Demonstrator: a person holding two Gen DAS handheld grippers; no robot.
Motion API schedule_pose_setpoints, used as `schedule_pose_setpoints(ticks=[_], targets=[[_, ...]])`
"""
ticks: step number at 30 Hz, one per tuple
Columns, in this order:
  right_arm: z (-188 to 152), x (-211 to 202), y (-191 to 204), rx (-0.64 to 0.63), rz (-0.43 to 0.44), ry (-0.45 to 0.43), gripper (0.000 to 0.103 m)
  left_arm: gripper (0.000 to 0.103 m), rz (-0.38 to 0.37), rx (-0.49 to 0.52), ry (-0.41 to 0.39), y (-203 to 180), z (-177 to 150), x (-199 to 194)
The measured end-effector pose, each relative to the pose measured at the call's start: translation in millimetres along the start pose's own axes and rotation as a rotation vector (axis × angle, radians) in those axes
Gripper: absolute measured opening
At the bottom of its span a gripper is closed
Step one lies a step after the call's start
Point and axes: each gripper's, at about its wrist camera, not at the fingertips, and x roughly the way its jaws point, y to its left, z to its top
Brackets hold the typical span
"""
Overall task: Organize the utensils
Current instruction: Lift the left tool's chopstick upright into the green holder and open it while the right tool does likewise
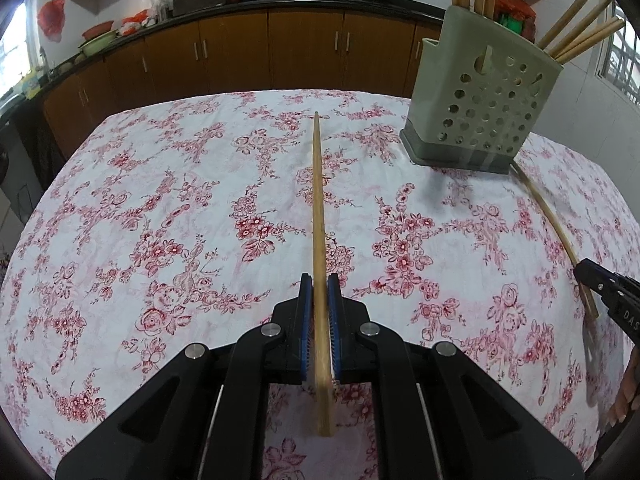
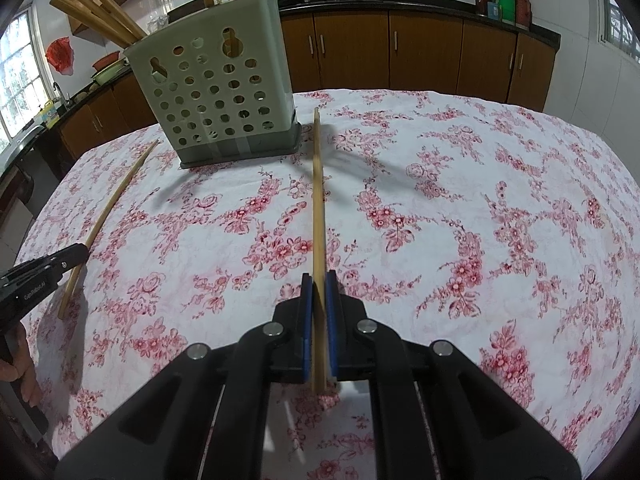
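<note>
Two chopsticks gripped, holder waiting on the floral cloth

Left gripper (image 1: pixel 320 292) clamped on one chopstick (image 1: pixel 318 200) near its thick end, right gripper (image 2: pixel 319 290) clamped likewise on another chopstick (image 2: pixel 318 192), both sticks pointing ahead above the tablecloth (image 1: pixel 160 200); perforated utensil holder (image 2: pixel 224 96) just beyond, already stocked. Likely light, stiff, smooth wood: prone to pivoting between the pads, so best held close to the butt and dropped tip-first into the holder
</note>
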Motion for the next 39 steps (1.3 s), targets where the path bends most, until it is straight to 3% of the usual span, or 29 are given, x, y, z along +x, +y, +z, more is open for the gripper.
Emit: schedule_pose_setpoints(ticks=[5, 14, 22, 28, 31, 33, 39], targets=[[2.6, -16.4, -3.7, -0.006, 0.002, -0.04, 0.008, 0.008, 0.024, 0.048, -0.013, -3.4, -0.5, -8.6], [41.8, -91.4, -6.1, -0.007, 0.003, -0.287, 0.008, 0.008, -0.054, -0.031, -0.252, 14.9, 47.0, -88.4], [58.1, -117.8, -7.9, -0.001, 0.019, -0.376, 0.008, 0.005, -0.082, -0.041, -0.331, 19.5, 71.4, -113.7], [52.8, -115.6, -8.0, -0.004, 0.026, -0.365, 0.008, 0.006, -0.073, 0.016, -0.172, 23.3, 36.7, -72.3], [50.5, -113.8, -7.1, -0.006, 0.028, -0.357, 0.008, 0.016, -0.076, 0.017, -0.095, 25.0, 14.1, -52.8], [50.2, -113.6, -6.7, -0.007, 0.029, -0.355, 0.008, 0.02, -0.058, 0.02, -0.063, 24.7, 3.9, -41.8], [50.3, -115.3, -5.7, -0.009, 0.031, -0.357, 0.008, 0.02, -0.044, 0.012, 0.002, 27.0, -9.1, -21.4]])
